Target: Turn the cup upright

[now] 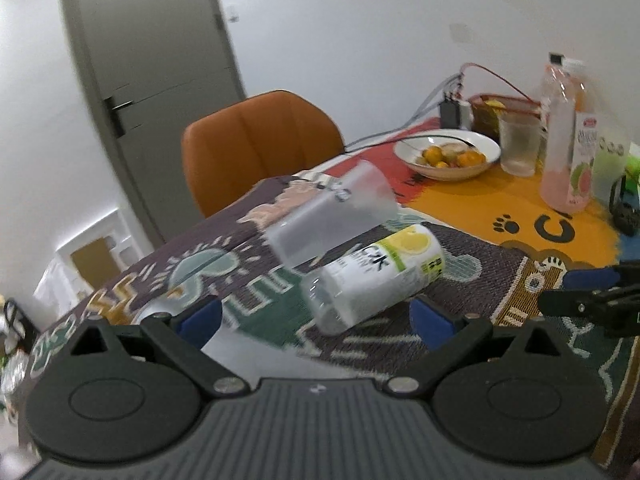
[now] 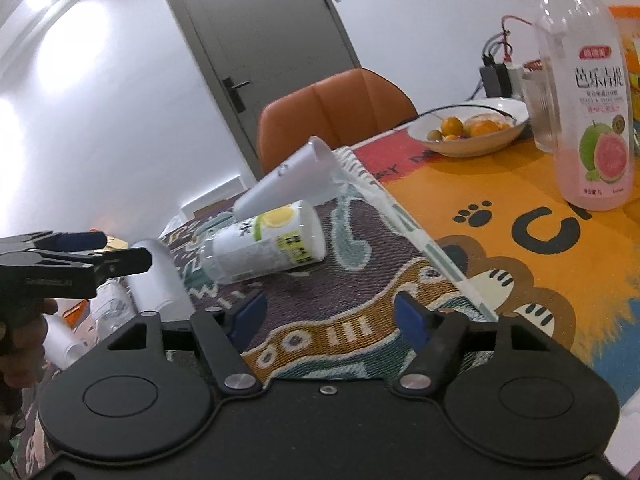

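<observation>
Your left gripper (image 1: 316, 322) sits low over the patterned tablecloth (image 1: 248, 248), its blue-padded fingers (image 1: 200, 318) spread wide apart with nothing between them. It points straight toward 12 o'clock, where the lemon bottle (image 1: 376, 276) lies on its side just ahead of the fingertips. The cup (image 1: 332, 216), a frosted translucent one, is beyond that at about 12 o'clock in the left wrist view. It is tilted, not upright, leaning across the top of the lying bottle with its wider open rim raised toward 1 o'clock.

Your right gripper (image 2: 328, 318) is likewise held low and level above the cloth, jaws parted and gripping nothing. From the right wrist view the cup (image 2: 292, 180) shows at 11 o'clock, slanted, touching the lemon bottle (image 2: 266, 248) beneath it. Your left gripper (image 2: 80, 256) comes in from 9 o'clock in this view, your hand (image 2: 24, 340) wrapped on its handle at the frame's left edge.

Further off, a fruit bowl (image 2: 468, 128) stands at 1 o'clock, a tall guava drink bottle (image 2: 592, 112) at 2 o'clock, and an orange chair (image 2: 336, 108) behind the table at 12 o'clock. In the left wrist view, the right gripper (image 1: 588, 292) shows at 3 o'clock, well apart from the cup.
</observation>
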`<state>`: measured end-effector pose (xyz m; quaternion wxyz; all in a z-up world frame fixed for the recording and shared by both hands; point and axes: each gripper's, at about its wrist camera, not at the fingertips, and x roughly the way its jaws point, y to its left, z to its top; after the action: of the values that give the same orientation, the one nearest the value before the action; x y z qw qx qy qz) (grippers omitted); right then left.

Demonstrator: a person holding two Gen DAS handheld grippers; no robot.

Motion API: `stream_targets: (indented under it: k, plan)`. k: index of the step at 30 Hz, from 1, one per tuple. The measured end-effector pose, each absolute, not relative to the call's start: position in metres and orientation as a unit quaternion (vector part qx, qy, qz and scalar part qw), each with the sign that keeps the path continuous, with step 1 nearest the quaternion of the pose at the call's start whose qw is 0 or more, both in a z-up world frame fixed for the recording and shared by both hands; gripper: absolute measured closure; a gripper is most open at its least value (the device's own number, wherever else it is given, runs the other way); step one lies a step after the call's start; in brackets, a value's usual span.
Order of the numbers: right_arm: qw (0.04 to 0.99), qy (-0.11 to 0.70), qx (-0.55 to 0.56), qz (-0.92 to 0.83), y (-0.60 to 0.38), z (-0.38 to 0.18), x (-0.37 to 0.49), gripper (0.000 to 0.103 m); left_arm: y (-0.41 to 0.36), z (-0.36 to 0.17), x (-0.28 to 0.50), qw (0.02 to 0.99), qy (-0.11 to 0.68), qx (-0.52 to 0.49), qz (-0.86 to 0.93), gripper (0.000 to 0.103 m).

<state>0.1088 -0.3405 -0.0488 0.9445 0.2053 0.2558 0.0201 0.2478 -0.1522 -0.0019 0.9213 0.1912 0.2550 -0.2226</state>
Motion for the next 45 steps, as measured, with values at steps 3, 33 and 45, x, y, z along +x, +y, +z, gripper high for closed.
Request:
stream_targets:
  k: [3, 33, 45]
  plan:
    - [0.943, 0.259, 0.209, 0.016, -0.346, -0.051, 0.114, 0.034, -0.170, -0.005, 0.260, 0.911, 0.261, 0.211, -0.240, 0.007]
    - [0.932, 0.281, 0.230, 0.001, -0.377, -0.068, 0.146, 0.032, -0.272, -0.076, 0.318, 0.748, 0.277, 0.502, -0.332, 0.019]
    - [0.933, 0.278, 0.229, -0.003, -0.372, -0.063, 0.131, 0.032, -0.271, -0.074, 0.305, 0.730, 0.263, 0.527, -0.348, 0.042]
